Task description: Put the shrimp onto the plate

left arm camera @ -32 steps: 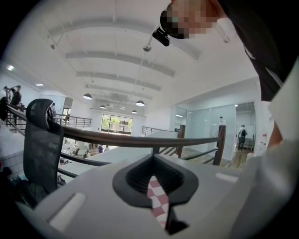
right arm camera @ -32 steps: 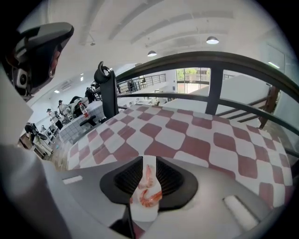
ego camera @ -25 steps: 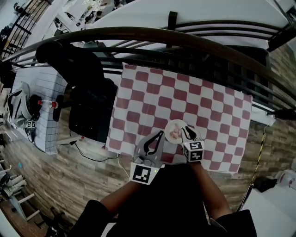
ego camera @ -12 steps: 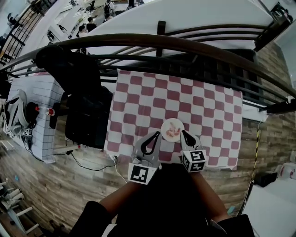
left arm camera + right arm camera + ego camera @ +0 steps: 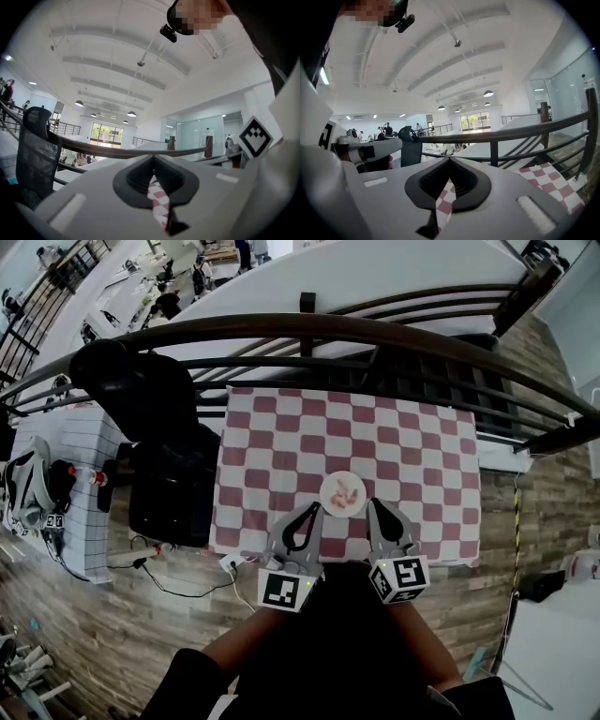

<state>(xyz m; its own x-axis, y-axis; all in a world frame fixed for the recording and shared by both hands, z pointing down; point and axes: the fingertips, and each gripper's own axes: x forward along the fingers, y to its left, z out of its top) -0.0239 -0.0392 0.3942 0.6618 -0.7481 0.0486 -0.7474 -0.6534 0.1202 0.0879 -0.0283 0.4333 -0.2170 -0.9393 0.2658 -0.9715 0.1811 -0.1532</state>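
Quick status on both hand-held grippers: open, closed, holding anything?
Left hand-held gripper: closed, nothing between its jaws.
Right hand-held gripper: closed, nothing between its jaws.

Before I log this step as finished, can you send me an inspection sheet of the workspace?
Surface: red-and-white checkered cloth, lying flat.
Job's things: shrimp lie on the white plate, near the cloth's front edge.
Clutter: nothing seen on the cloth.
Grippers: left gripper shut, empty; right gripper shut, empty; both short of the plate.
Cables: cables trail on the wooden floor, left of the cloth.
Surroundings: black office chair; dark railing beyond the cloth.
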